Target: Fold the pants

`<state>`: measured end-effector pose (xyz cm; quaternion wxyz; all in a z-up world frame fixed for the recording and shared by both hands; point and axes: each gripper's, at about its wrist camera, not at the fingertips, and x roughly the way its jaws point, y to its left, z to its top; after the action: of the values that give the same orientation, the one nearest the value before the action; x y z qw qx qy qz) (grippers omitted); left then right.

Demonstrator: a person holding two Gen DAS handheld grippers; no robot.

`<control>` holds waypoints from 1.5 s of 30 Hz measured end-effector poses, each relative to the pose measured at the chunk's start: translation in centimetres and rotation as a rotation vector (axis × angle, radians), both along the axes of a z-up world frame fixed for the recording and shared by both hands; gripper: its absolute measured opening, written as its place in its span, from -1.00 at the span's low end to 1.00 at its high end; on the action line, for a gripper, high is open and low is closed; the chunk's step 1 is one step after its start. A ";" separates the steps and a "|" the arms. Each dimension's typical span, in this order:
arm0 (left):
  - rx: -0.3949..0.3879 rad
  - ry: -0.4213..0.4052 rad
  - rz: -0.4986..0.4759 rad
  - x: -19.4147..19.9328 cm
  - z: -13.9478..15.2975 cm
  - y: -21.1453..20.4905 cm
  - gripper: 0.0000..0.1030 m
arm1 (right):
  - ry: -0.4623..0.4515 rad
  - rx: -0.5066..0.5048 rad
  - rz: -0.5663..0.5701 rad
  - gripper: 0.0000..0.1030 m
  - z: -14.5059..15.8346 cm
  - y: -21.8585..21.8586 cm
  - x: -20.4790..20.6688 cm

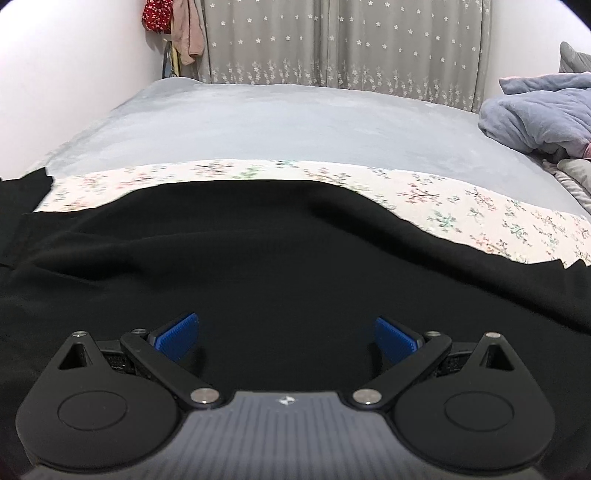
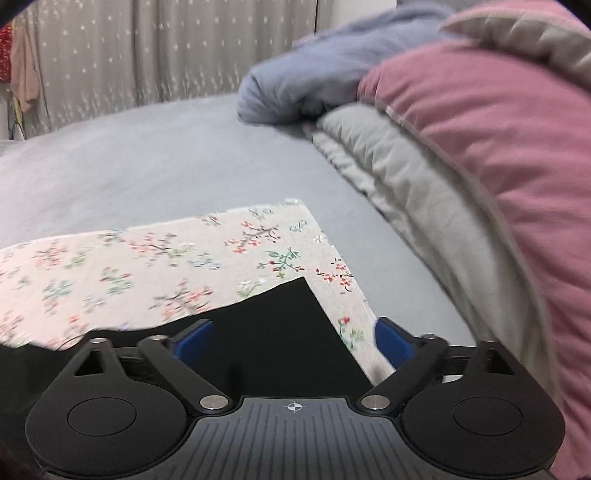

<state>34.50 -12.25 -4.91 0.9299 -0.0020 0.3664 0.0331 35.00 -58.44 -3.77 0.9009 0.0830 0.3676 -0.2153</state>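
Note:
Black pants (image 1: 258,251) lie spread on a floral cloth (image 1: 443,199) on the bed. My left gripper (image 1: 287,332) is open, low over the middle of the black fabric, holding nothing. In the right wrist view a corner of the pants (image 2: 280,325) lies on the floral cloth (image 2: 147,266). My right gripper (image 2: 293,339) is open, its blue pads on either side of that corner's edge, holding nothing.
A grey-blue bed sheet (image 1: 295,122) stretches to the starred curtains (image 1: 351,44). A blue blanket (image 1: 535,114) is bunched at the right. A pink and grey quilt (image 2: 498,155) rises close on the right of my right gripper. Clothes (image 1: 173,26) hang at the back left.

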 end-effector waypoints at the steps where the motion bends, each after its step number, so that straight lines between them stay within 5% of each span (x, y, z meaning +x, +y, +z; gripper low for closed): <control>1: -0.005 0.005 0.000 0.2 -0.2 -0.3 1.00 | 0.008 0.017 0.012 0.65 -0.6 -0.7 0.7; 5: -0.045 0.027 -0.001 0.9 -0.5 -1.1 1.00 | 0.071 0.064 0.077 0.54 -3.2 -1.6 2.9; 8: -0.017 0.003 -0.003 1.1 -0.2 -1.7 1.00 | 0.021 0.065 0.102 0.39 -3.9 -1.8 2.6; 9: -0.007 -0.005 -0.002 0.7 -0.2 -1.5 1.00 | 0.008 0.067 0.115 0.07 -4.0 -1.9 2.4; 10: -0.006 -0.010 0.001 0.6 -0.1 -1.5 1.00 | 0.004 0.059 0.130 -0.60 -4.0 -2.0 2.5; 11: -0.010 -0.011 0.001 0.7 -0.1 -1.7 1.00 | 0.003 0.040 0.151 -0.92 -3.9 -1.7 2.3; 24: -0.022 -0.085 0.001 2.1 2.1 -3.0 1.00 | -0.097 -0.316 0.014 -0.92 3.4 -0.3 3.0; 30: -0.022 -0.058 0.011 2.7 1.2 -2.5 1.00 | 0.006 -0.366 -0.023 -0.89 0.0 0.2 6.9; 33: -0.024 -0.047 0.007 2.6 1.2 -2.1 1.00 | 0.156 -0.390 -0.039 -0.54 -3.8 0.0 8.4; 35: -0.010 -0.052 -0.002 2.3 1.5 -1.9 1.00 | 0.159 -0.487 -0.067 -0.16 -4.9 0.3 7.5; 36: -0.004 -0.057 -0.002 2.1 1.8 -1.7 1.00 | 0.127 -0.516 -0.086 0.31 -4.5 0.2 6.5; 37: -0.005 -0.062 -0.004 1.8 2.0 -1.5 1.00 | 0.080 -0.509 -0.109 0.47 -3.8 -0.1 5.1; 40: -0.041 -0.071 0.003 0.9 2.6 -0.7 1.00 | -0.038 -0.301 -0.137 0.47 -1.0 -2.4 -0.3; 45: -0.094 -0.034 -0.019 -0.7 2.0 -1.7 1.00 | -0.023 -0.031 -0.173 0.43 -1.5 -4.4 -6.6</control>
<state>33.78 -13.91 -2.88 0.9351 -0.0428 0.3518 0.0067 28.35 -62.85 -5.31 0.8843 0.1028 0.3452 -0.2971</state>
